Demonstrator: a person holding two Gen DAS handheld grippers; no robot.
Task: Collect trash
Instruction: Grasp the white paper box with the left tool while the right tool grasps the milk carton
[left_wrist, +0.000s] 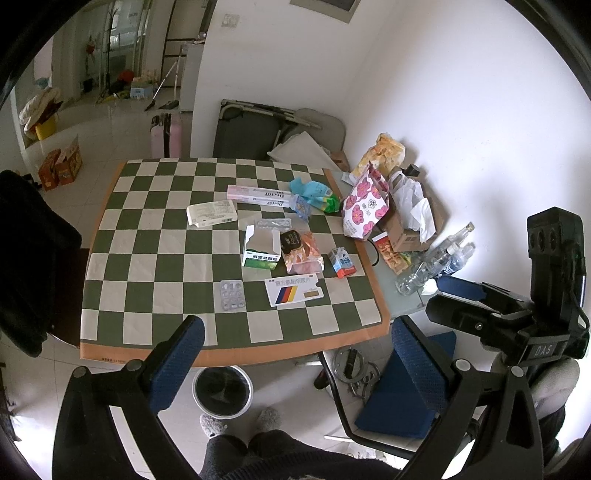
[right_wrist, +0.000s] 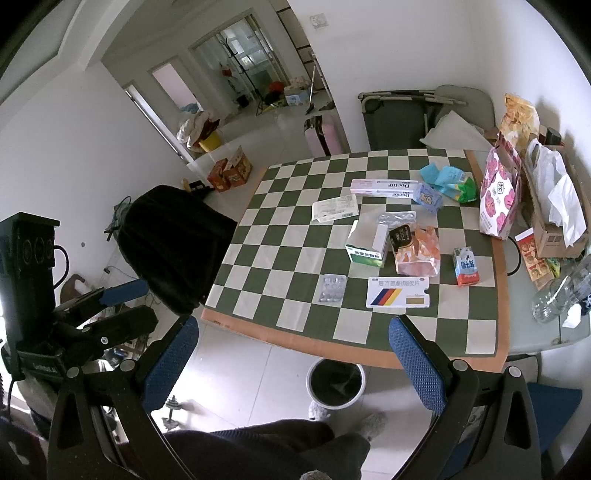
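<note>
Empty blister pack (left_wrist: 232, 294), medicine boxes (left_wrist: 260, 248) and wrappers (left_wrist: 303, 251), seemingly crumpled, lie scattered on the checkered cloth (left_wrist: 147, 236).

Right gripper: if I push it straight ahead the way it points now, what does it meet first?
Probably the white medicine card with the coloured stripes at the checkered cloth's near edge. The right gripper, open and empty, lines up roughly there; depth is uncertain.

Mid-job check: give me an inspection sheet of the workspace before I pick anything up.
Surface: checkered mat on the table.
Job's things: blister pack, striped card box, open green box, orange wrapper, milk carton, Doctor box, bin on the floor below the near edge.
Clutter: flowered bag, cardboard box, bottles at the right.
Grippers: left gripper and right gripper open, empty, short of the table.
Cables: black cable at the mat's right edge.
Surroundings: black chair, pink suitcase.
</note>
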